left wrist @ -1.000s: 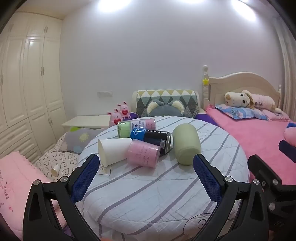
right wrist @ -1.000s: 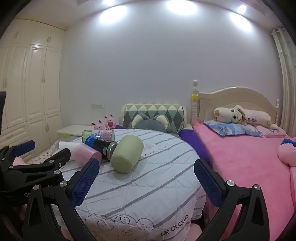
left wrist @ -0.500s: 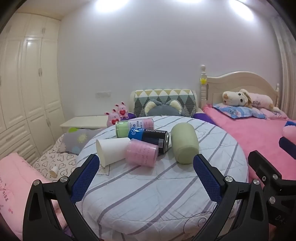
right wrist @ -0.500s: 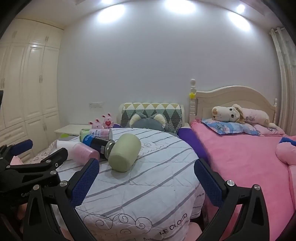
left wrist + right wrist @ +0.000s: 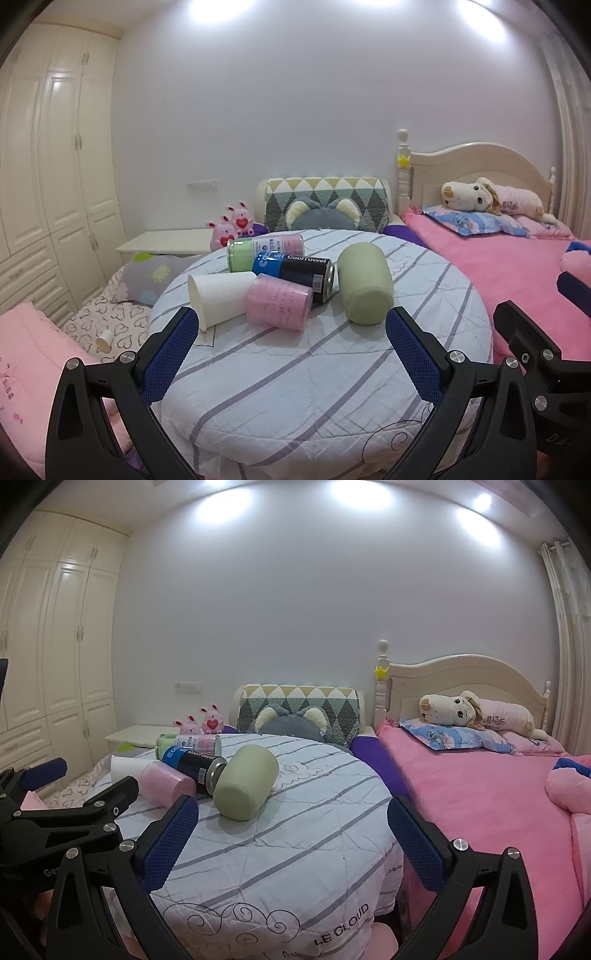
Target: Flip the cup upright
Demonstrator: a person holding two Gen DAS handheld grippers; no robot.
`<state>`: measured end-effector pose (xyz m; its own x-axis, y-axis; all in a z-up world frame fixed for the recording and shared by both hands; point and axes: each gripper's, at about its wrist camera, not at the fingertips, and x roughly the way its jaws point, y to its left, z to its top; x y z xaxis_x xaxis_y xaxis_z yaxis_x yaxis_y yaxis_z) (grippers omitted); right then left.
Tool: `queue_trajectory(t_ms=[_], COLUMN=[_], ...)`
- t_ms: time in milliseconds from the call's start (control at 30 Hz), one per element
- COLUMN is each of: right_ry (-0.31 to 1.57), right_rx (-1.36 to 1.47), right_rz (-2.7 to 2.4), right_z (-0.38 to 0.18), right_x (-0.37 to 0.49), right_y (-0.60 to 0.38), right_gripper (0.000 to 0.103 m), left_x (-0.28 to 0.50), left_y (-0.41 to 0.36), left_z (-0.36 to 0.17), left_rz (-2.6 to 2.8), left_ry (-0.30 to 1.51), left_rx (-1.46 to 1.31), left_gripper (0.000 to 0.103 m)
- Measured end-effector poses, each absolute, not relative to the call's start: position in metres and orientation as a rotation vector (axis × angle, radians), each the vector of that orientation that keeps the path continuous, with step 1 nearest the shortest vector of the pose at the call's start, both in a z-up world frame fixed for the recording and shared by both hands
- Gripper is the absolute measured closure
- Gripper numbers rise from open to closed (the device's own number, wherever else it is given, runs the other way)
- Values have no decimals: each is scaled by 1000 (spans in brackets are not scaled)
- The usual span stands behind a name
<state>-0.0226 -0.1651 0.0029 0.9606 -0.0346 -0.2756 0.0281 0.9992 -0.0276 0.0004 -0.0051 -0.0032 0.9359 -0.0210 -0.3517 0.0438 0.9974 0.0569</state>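
A pale green cup (image 5: 364,286) lies on its side on the round striped table (image 5: 314,369), its flat end toward me; it also shows in the right wrist view (image 5: 245,786). A white paper cup (image 5: 218,299) lies on its side at the table's left, mouth to the left. My left gripper (image 5: 291,332) is open and empty, short of both cups. My right gripper (image 5: 291,821) is open and empty, near the table's right edge. The left gripper's body (image 5: 55,812) shows at the left of the right wrist view.
A pink canister (image 5: 280,306), a black and blue CoolTowel can (image 5: 295,271) and a green and pink canister (image 5: 264,249) lie between the cups. A pink bed (image 5: 498,266) lies right, with a plush dog (image 5: 476,195). Wardrobes (image 5: 55,184) stand left.
Both views have drifted slightly; the table and cups sit a little lower and closer in the frames. Both grippers stay open and nothing on the table has moved.
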Motion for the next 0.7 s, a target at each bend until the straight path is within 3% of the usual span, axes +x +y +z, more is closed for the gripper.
queue_trajectory(t_ms=[700], right_ry=[306], right_rx=[-8], right_rz=[-50], right_z=[3], right_x=[-21], right_y=[-173], right_gripper=[0], left_x=[4], left_y=[-7], left_z=[-4], left_rz=[-44], left_ry=[383], left_rx=[67], left_gripper=[1])
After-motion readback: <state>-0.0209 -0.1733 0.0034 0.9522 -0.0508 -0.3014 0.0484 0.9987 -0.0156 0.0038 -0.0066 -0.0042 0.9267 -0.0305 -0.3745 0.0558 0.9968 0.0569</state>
